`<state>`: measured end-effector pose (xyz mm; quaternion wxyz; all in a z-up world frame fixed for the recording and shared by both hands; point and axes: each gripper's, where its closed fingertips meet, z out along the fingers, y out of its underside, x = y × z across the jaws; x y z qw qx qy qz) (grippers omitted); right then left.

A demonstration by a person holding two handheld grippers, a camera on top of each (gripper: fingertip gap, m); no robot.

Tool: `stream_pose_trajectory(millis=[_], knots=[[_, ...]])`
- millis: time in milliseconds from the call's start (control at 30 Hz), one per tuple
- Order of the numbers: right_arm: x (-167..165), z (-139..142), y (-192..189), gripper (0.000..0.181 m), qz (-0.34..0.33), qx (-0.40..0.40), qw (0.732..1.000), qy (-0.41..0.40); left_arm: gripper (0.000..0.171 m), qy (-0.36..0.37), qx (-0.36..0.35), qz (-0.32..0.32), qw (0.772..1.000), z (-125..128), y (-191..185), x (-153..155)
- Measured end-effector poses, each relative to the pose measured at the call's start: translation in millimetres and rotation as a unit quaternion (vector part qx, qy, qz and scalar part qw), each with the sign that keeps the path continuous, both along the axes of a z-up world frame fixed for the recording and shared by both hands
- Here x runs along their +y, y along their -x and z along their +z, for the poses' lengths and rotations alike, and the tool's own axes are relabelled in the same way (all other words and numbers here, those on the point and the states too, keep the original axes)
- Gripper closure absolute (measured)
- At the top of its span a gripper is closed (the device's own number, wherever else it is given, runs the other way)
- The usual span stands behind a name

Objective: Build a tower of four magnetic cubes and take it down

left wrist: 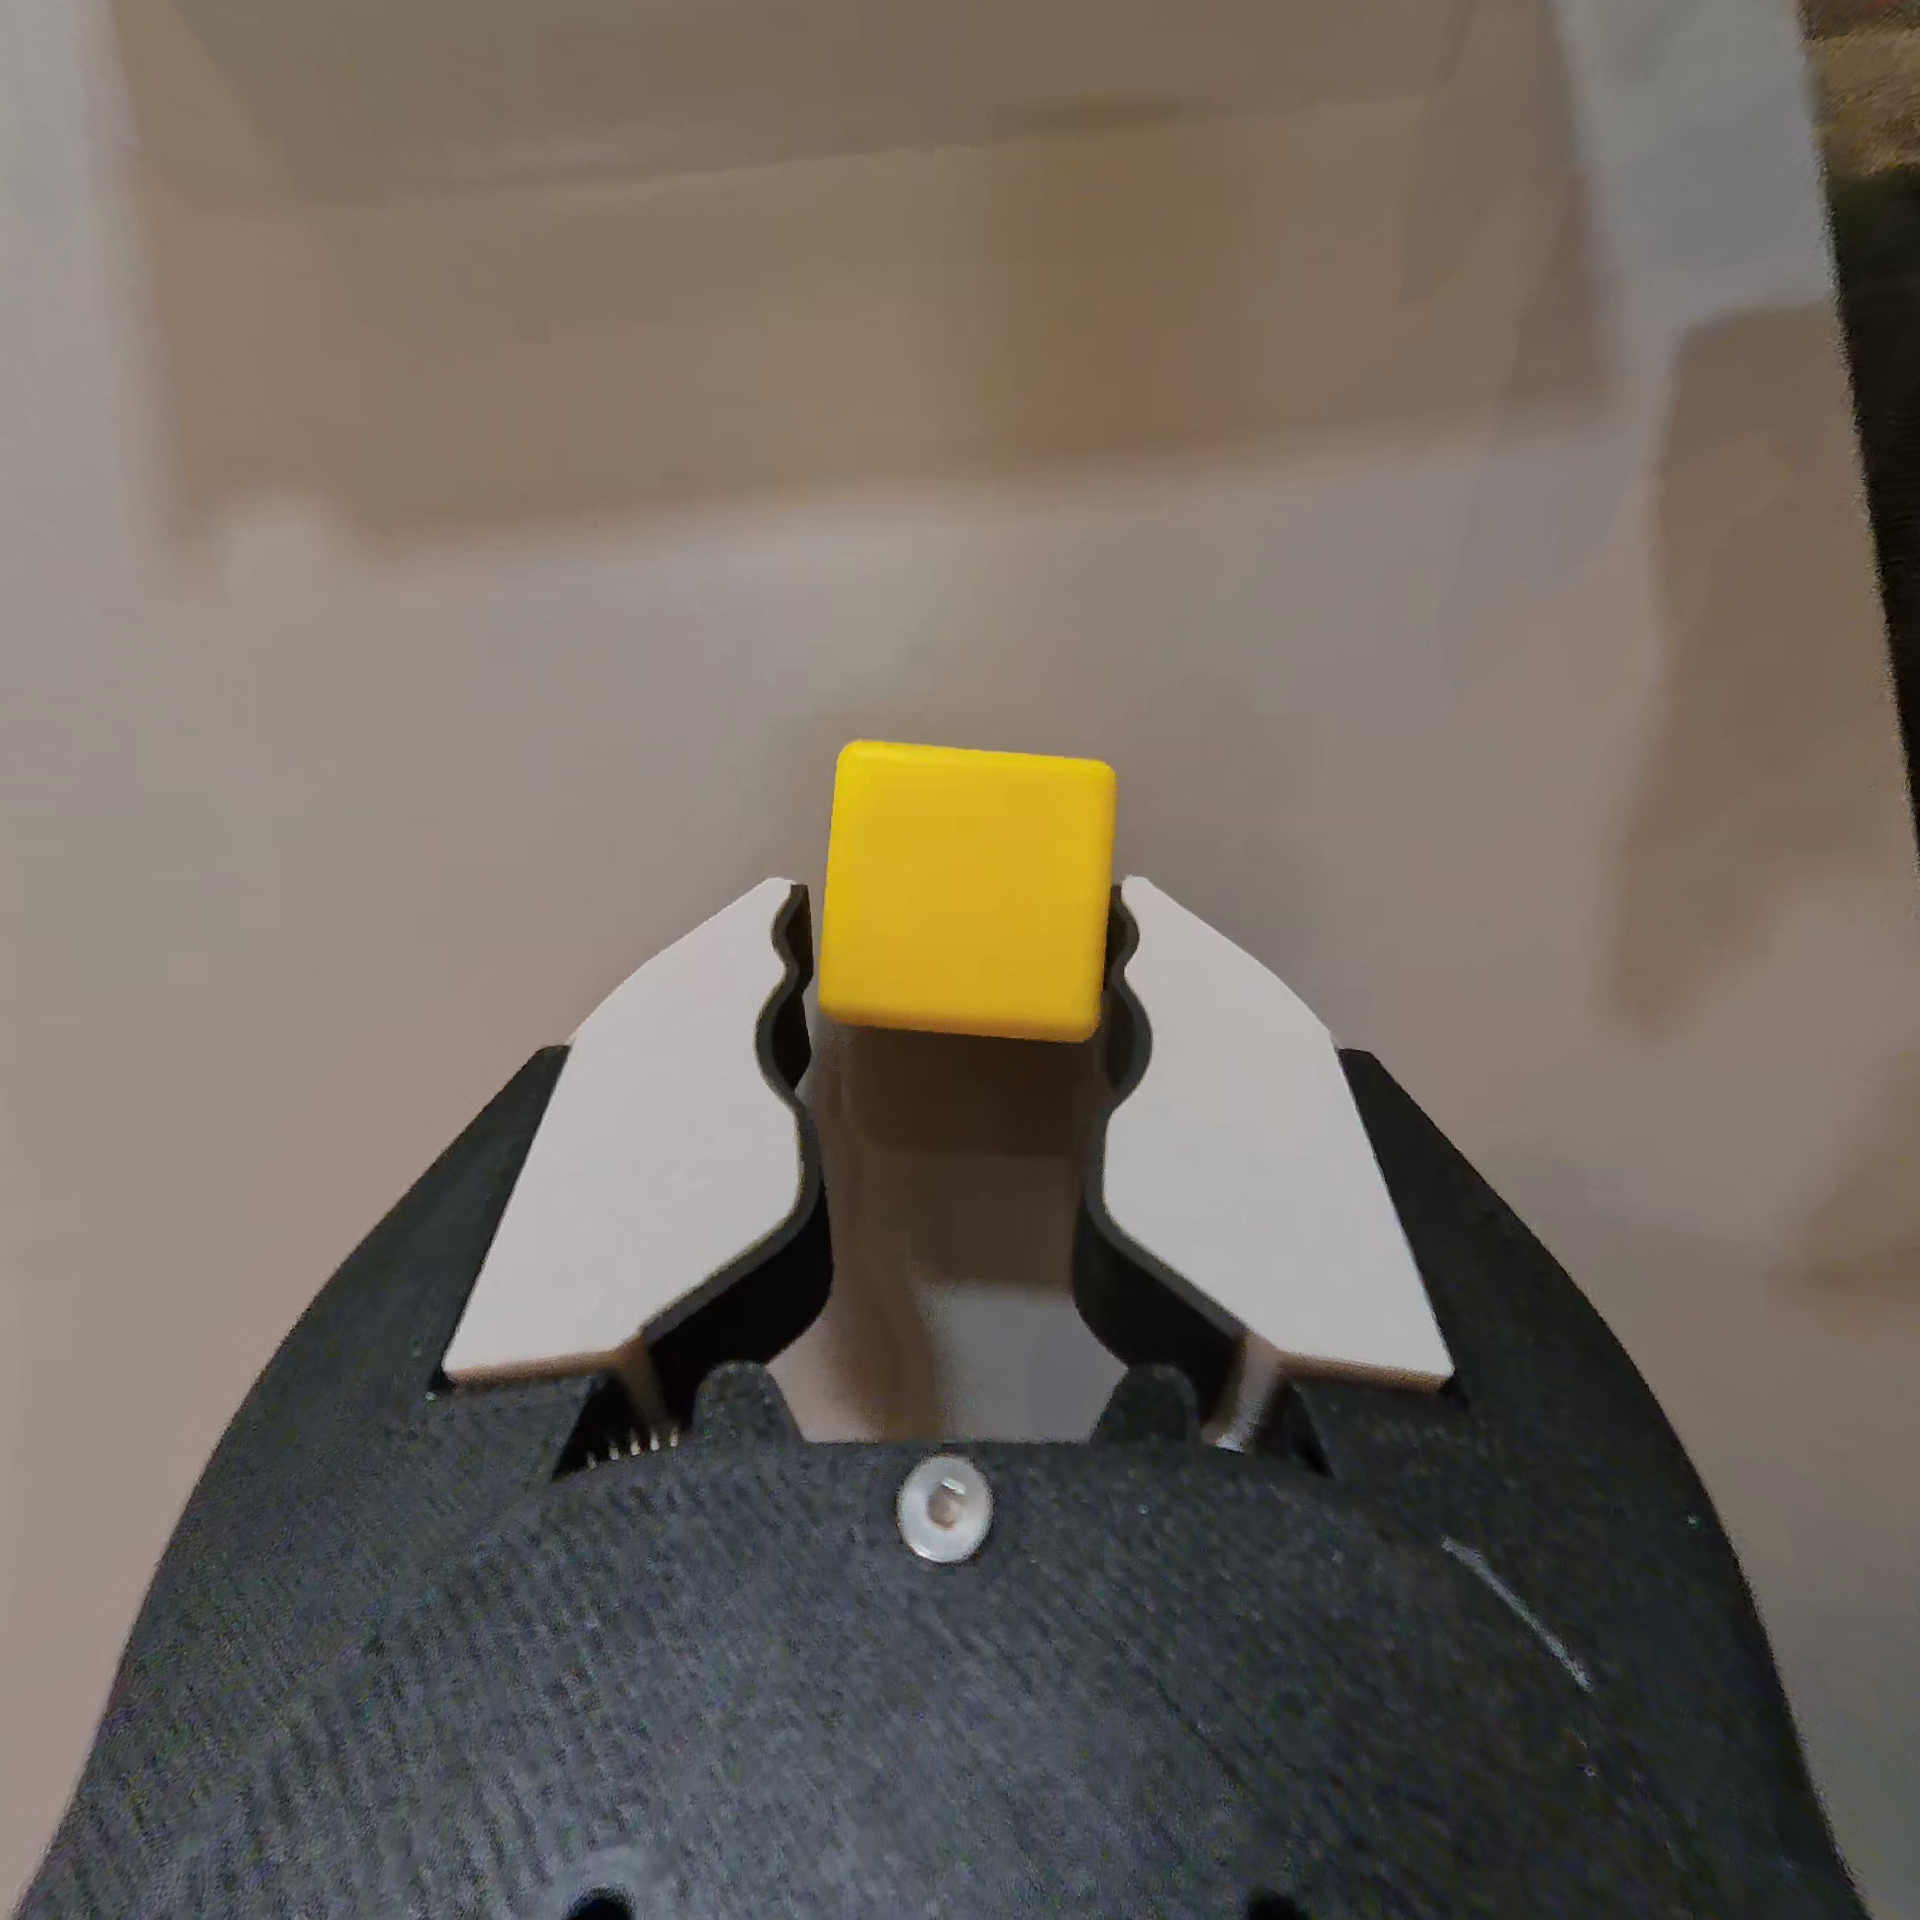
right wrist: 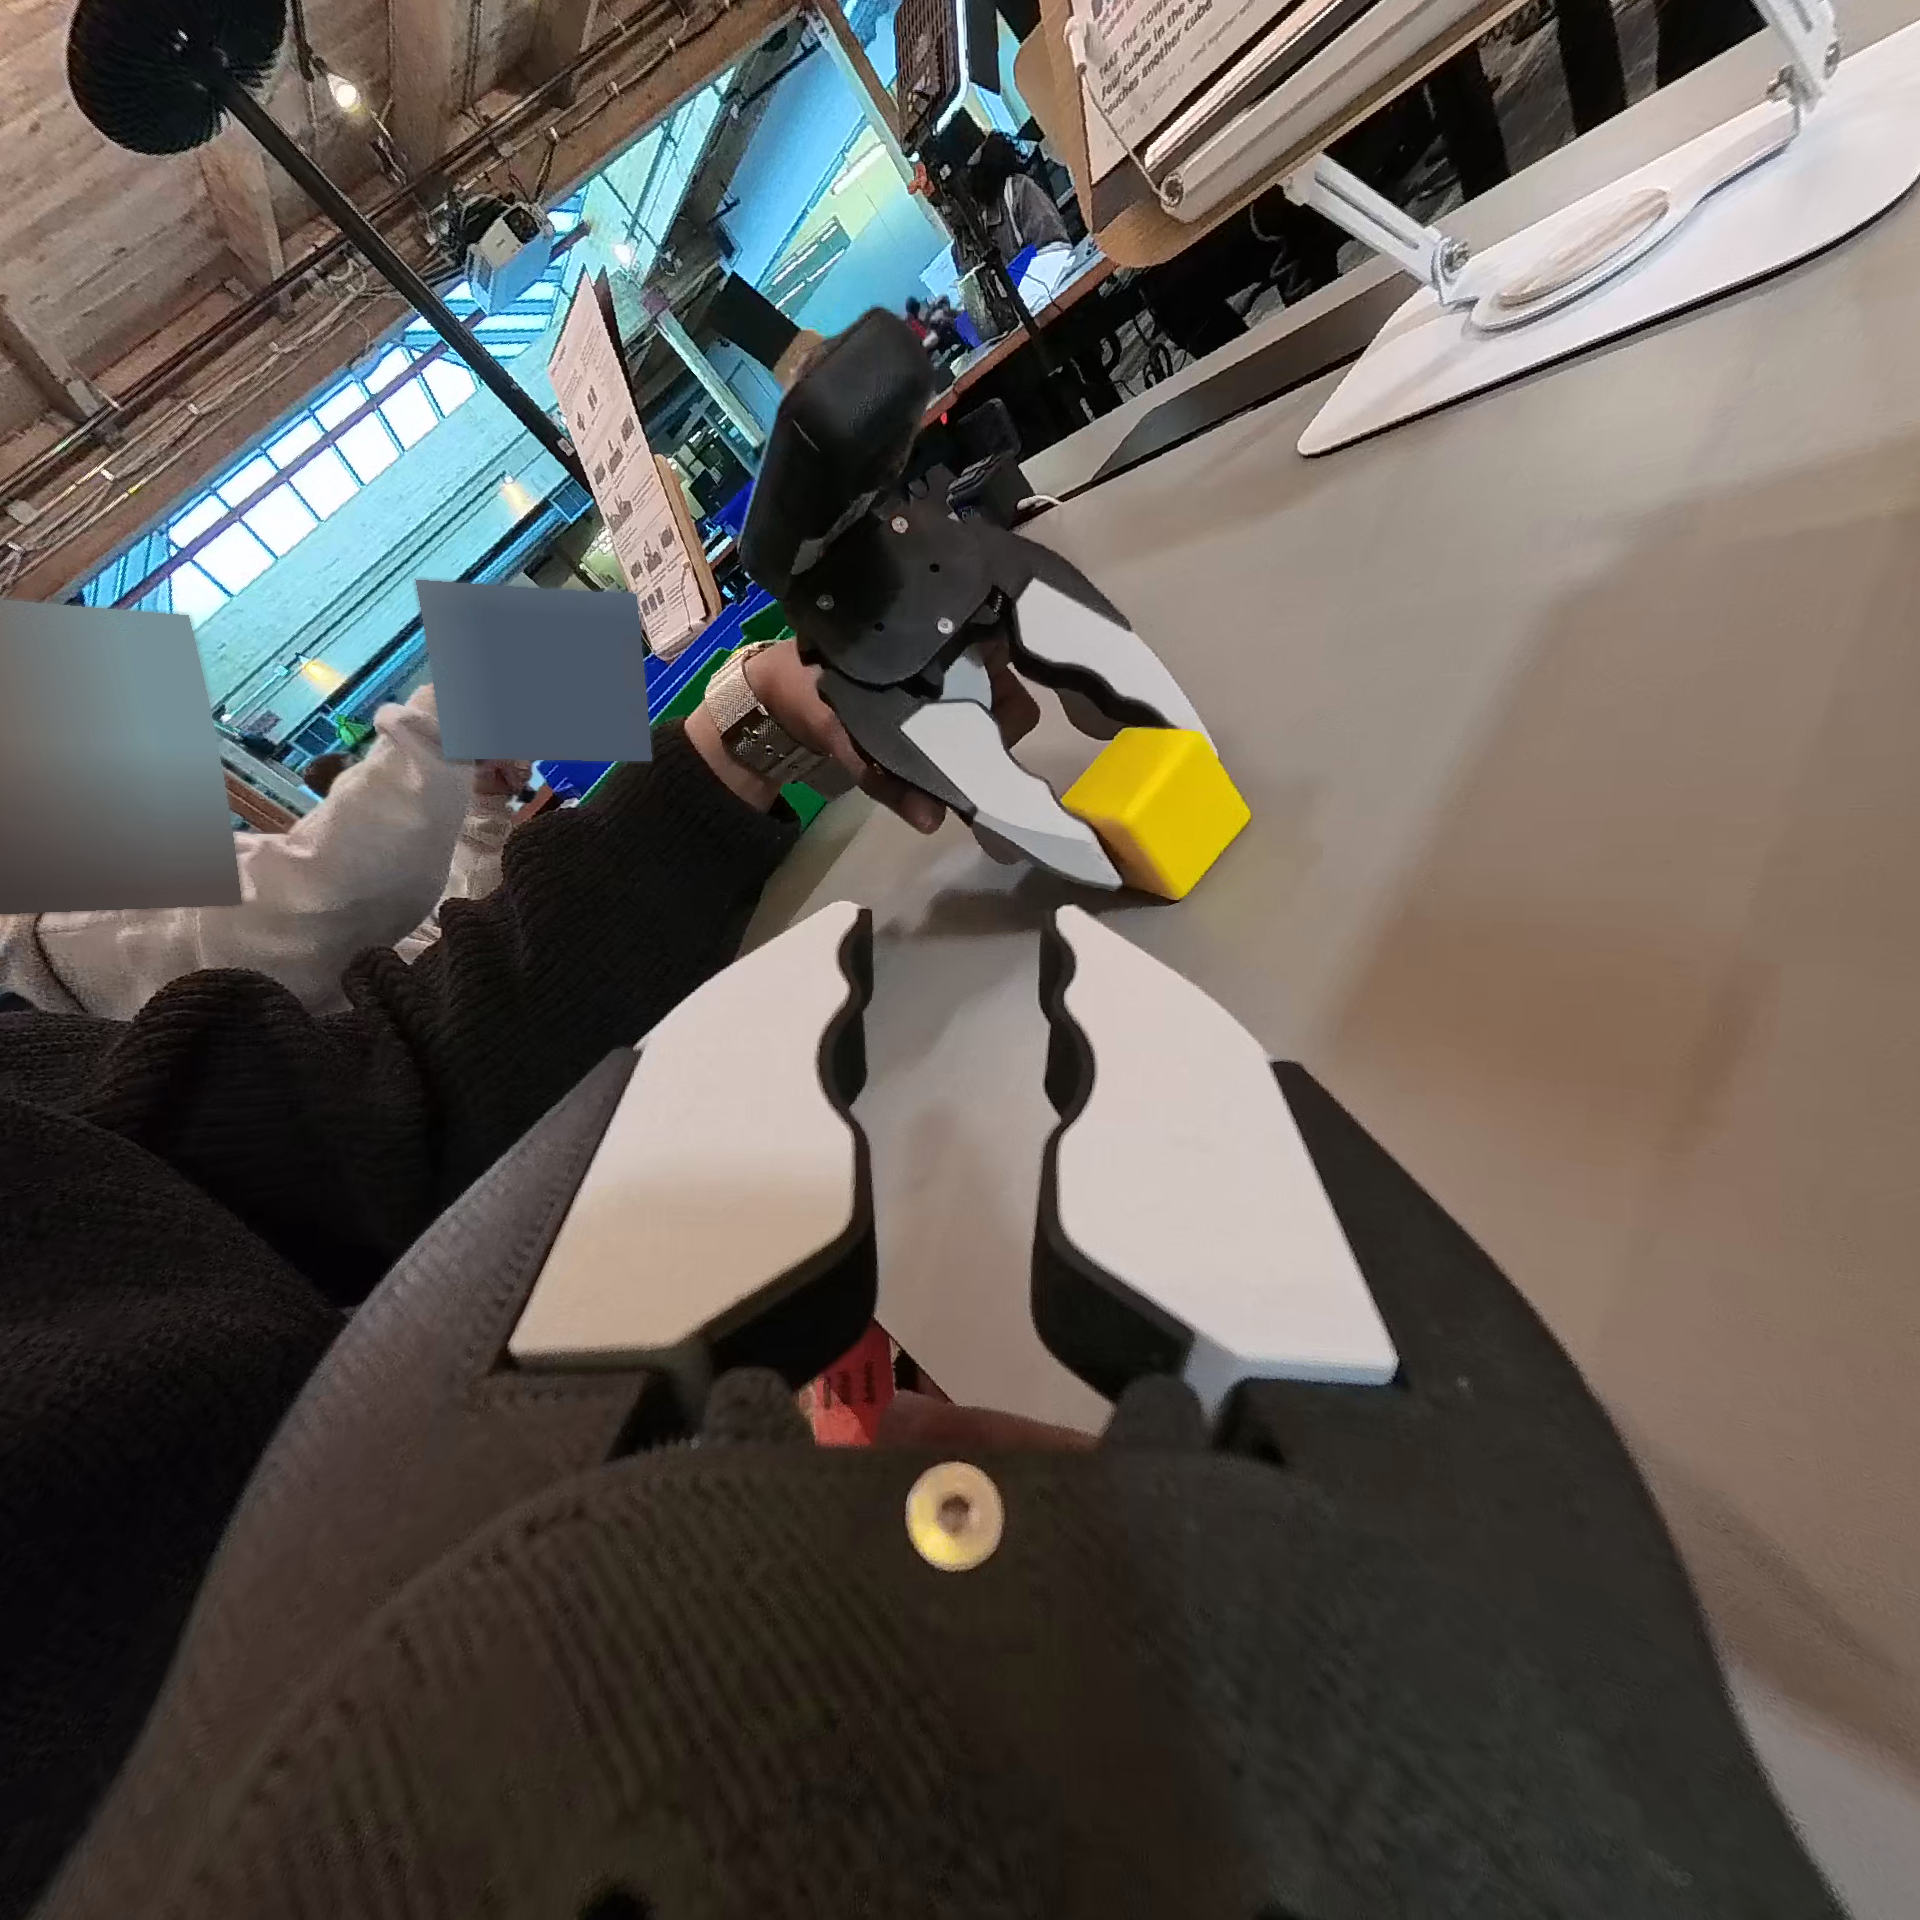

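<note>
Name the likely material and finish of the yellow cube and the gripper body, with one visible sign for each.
Yellow cube: probably moulded plastic, smooth and matte; even colour, rounded corners, soft sheen. Left gripper body: seemingly 3D-printed black plastic, rough; fine layered ridges across its surface. The light finger plates look smooth, the material unclear.

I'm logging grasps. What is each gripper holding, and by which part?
The left gripper grips the yellow cube by two opposite side faces, at its fingertips. The right gripper is open and holds nothing.
</note>
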<state>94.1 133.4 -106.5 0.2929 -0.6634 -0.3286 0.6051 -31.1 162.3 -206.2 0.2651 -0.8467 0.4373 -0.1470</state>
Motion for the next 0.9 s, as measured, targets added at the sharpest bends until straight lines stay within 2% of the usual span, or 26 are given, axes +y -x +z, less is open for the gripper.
stream_pose_trajectory(millis=[233, 900], knots=[[-2.2, -1.0, 2.7, 0.15, 0.006, -0.003, 1.0, 0.0, 0.118, -0.004, -0.002, 0.008, 1.0, 3.0, -0.4, -1.6], [-4.9, -1.9, 4.0, 0.15, 0.022, 0.004, 0.999, 0.039, 0.118, 0.045, -0.003, 0.022, 0.999, 3.6, 5.7, -14.0]])
